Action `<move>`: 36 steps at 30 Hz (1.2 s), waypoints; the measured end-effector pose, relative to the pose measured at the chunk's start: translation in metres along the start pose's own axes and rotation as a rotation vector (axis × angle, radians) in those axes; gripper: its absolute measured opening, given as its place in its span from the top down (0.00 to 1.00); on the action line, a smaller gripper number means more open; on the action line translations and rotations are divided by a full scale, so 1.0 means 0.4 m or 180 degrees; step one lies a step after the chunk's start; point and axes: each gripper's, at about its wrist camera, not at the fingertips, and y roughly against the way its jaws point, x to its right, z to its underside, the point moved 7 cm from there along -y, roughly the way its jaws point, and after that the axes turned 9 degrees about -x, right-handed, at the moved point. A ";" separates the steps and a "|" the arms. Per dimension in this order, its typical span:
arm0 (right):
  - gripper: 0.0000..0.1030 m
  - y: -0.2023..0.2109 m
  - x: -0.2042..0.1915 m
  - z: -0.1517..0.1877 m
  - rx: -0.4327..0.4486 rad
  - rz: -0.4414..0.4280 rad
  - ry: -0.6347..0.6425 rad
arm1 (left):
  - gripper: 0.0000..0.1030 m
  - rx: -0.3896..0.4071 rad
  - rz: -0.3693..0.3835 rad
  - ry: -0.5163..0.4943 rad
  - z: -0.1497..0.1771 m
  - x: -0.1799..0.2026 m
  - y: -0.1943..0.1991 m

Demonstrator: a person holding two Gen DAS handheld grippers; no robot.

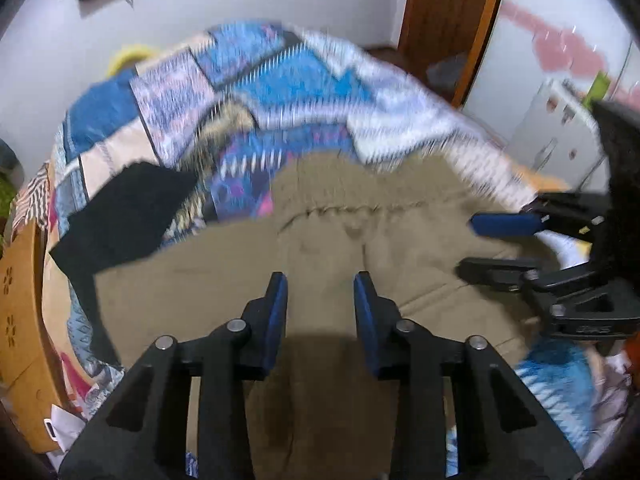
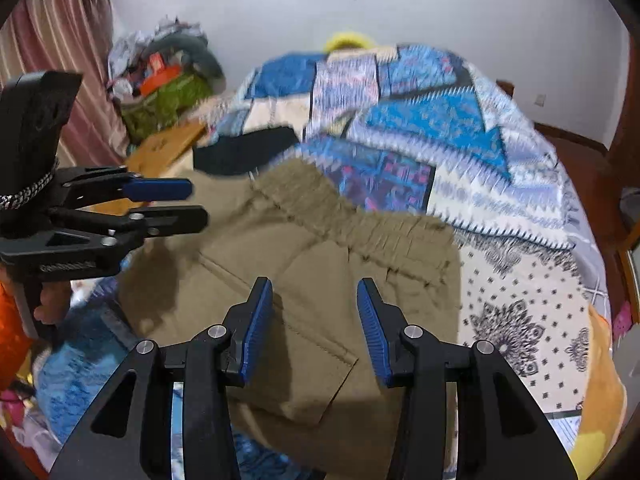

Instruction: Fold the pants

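Observation:
Khaki pants [image 1: 340, 248] lie spread on a bed, elastic waistband toward the far side; they also show in the right wrist view [image 2: 320, 280] with a back pocket near me. My left gripper [image 1: 320, 280] is open and empty, hovering above the pants' middle; it shows from the side in the right wrist view [image 2: 198, 204]. My right gripper [image 2: 314, 286] is open and empty above the pocket area; it shows at the right in the left wrist view [image 1: 466, 246].
A blue patchwork quilt [image 2: 420, 120] covers the bed. A black garment [image 1: 124, 216] lies left of the pants. A wooden board [image 1: 20, 300] stands at the bed's left. A heap of clutter [image 2: 164, 80] lies by the curtain.

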 end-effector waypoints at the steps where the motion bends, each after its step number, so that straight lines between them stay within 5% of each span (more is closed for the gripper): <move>1: 0.61 -0.015 0.004 0.008 -0.0056 -0.0016 -0.0010 | 0.65 -0.0028 -0.0003 -0.0004 0.008 0.000 -0.016; 18: 0.60 0.106 0.074 0.089 0.0143 0.0017 -0.0322 | 0.59 0.0169 0.0022 0.0212 0.121 -0.123 0.108; 27: 0.60 0.053 0.080 0.112 0.0004 0.0176 -0.0315 | 0.54 -0.0068 -0.0122 0.0247 0.209 -0.148 0.053; 34: 0.60 0.090 0.109 0.132 0.0018 0.0302 -0.0394 | 0.48 -0.0129 -0.0472 0.0559 0.277 -0.252 0.079; 36: 0.60 0.105 0.125 0.138 0.0029 0.0314 -0.0463 | 0.48 -0.0056 -0.0358 0.0722 0.280 -0.277 0.095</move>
